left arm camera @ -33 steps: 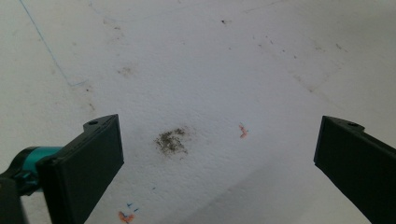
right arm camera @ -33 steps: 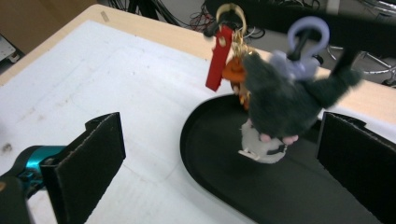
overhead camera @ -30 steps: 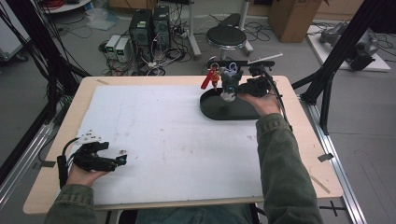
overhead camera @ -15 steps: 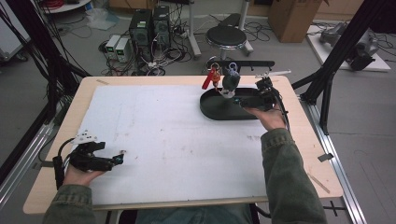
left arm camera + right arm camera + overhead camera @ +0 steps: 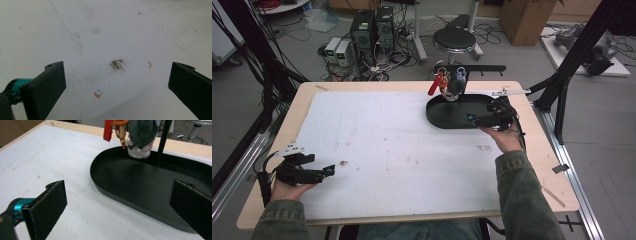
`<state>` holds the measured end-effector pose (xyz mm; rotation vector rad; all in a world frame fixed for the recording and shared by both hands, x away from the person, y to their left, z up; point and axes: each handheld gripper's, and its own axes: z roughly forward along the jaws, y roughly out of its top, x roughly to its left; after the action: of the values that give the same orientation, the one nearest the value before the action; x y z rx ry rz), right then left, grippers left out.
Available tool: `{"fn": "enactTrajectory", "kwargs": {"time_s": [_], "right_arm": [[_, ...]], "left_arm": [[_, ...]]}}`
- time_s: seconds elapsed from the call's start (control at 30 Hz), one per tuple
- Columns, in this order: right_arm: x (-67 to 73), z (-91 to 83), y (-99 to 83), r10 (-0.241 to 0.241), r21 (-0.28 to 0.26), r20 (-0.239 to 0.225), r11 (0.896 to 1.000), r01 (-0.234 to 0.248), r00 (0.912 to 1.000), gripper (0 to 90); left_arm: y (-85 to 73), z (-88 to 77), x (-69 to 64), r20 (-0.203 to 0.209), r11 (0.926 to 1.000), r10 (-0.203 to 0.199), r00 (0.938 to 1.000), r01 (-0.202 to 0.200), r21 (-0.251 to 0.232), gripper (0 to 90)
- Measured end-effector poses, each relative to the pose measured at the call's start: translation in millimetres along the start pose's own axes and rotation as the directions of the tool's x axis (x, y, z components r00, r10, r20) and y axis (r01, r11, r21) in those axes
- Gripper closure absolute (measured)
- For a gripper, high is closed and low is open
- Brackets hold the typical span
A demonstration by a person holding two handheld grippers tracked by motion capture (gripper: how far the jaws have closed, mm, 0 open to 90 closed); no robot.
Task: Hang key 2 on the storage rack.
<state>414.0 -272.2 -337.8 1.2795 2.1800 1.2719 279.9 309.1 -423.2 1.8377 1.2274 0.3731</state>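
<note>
Now | your right hand-held gripper point(image 5: 482, 120) gapes empty beside black tray point(image 5: 447, 117) | left hand-held gripper point(image 5: 319, 172) open, idle | next: reach hanging plush point(image 5: 141, 137)

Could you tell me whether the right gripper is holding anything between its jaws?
No, the right gripper has its jaws wide apart, with bare white table cover and the black tray between them.

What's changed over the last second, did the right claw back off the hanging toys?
Yes. The right claw has drawn back from the hanging toys toward the person, to the near right rim of the black tray. Its jaws stand open and empty, as the right gripper view shows. The toys hang on the stand as before, the tray has not shifted, and the left claw rests open at the near left of the white mat.
</note>
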Motion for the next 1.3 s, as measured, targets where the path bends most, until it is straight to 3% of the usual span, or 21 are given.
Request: {"fn": "enactTrajectory", "kwargs": {"time_s": [0.53, 0.7, 0.9, 1.1, 1.3], "right_arm": [[0.0, -15.5, -41.5, -0.021, -0.002, 0.033, 1.000, 0.022, 0.9992, 0.8], [-0.6, -22.3, -54.6, -0.033, -0.030, 0.030, 0.999, 0.034, 0.9990, 0.7], [0.8, -25.7, -71.2, -0.055, -0.008, 0.028, 0.998, 0.055, 0.9981, 0.7], [-0.3, -27.0, -88.6, -0.061, 0.011, -0.010, 0.998, 0.061, 0.9981, 0.7], [-2.8, -31.3, -100.1, -0.069, 0.020, 0.003, 0.997, 0.069, 0.9976, 0.7]], "left_arm": [[-1.2, 0.4, -1.2, 0.006, 1.0000, 0.008, 0.9999, -0.008, 0.004, 1.7], [-1.3, 0.8, -1.6, 0.005, 0.9999, 0.010, 0.9999, -0.010, 0.006, 1.7], [-1.4, 1.9, -2.1, 0.004, 0.9999, 0.013, 0.9999, -0.013, 0.011, 1.7], [-1.7, 2.2, -2.4, 0.008, 0.9998, 0.014, 0.9999, -0.014, 0.015, 1.7], [-2.0, 3.2, -3.3, 0.012, 0.9997, 0.015, 0.9998, -0.015, 0.017, 1.7]]}}
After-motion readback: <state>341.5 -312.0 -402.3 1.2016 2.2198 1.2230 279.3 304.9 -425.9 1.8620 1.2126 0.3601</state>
